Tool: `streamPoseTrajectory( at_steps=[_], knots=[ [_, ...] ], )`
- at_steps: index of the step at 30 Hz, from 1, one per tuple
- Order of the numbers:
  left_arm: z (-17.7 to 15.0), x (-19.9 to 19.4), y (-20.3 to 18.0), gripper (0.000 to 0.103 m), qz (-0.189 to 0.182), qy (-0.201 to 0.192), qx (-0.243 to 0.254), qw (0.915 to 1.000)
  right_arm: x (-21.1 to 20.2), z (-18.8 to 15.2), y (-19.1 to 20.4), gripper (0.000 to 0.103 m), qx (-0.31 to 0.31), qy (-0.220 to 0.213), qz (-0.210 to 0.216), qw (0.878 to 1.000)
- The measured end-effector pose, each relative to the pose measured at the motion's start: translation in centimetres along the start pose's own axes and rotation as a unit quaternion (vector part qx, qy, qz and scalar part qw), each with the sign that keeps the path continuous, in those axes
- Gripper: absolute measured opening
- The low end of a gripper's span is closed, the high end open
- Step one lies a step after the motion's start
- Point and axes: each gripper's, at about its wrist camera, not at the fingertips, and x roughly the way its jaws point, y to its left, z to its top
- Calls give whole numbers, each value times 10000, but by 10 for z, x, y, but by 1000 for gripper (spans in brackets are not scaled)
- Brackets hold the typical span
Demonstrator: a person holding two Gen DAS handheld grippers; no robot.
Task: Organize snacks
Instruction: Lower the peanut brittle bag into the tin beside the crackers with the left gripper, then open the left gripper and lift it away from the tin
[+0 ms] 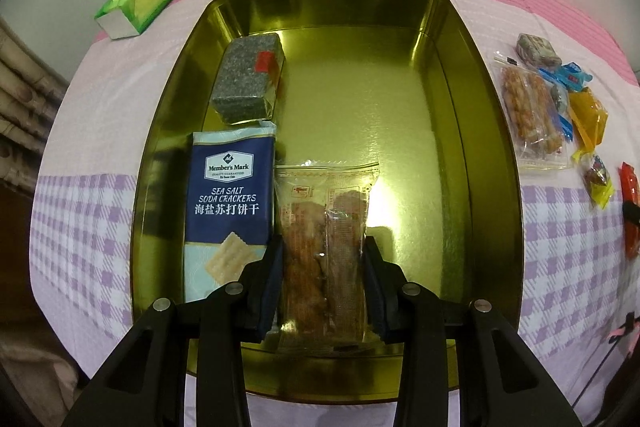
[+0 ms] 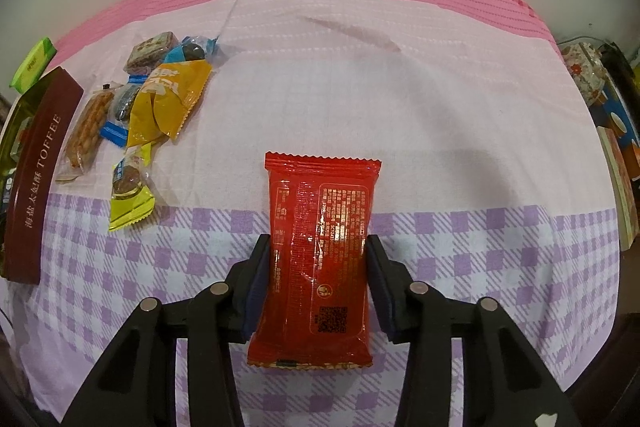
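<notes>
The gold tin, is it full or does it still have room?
Room left: the gold tin holds only three packets along its left and front; the rest shows bare floor.

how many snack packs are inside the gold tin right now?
3. In the gold tin: the grey block pack far left, the blue cracker pack near left, and the clear fried-snack pack beside it, between the left gripper pads. None looks hidden.

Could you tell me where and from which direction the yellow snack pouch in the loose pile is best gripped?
Probably across its puffed middle, coming from above. The yellow pouch lies tilted on top of the other loose snacks, so its long sides look free, while its crimped ends are thin and likely to slip.
</notes>
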Motion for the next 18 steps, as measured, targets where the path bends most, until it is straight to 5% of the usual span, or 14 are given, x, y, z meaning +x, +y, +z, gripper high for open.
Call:
streamPoseTrajectory(
  at_steps=[8, 18],
  knots=[
    [0, -4, -3, 41, -32, -70, 9, 10000, -4, -2, 11, 40, 188, -21, -56, 9998],
    [5, -39, 6, 53, -488, -702, -96, 9963, -37, -8, 37, 40, 130, -272, 69, 9995]
  ],
)
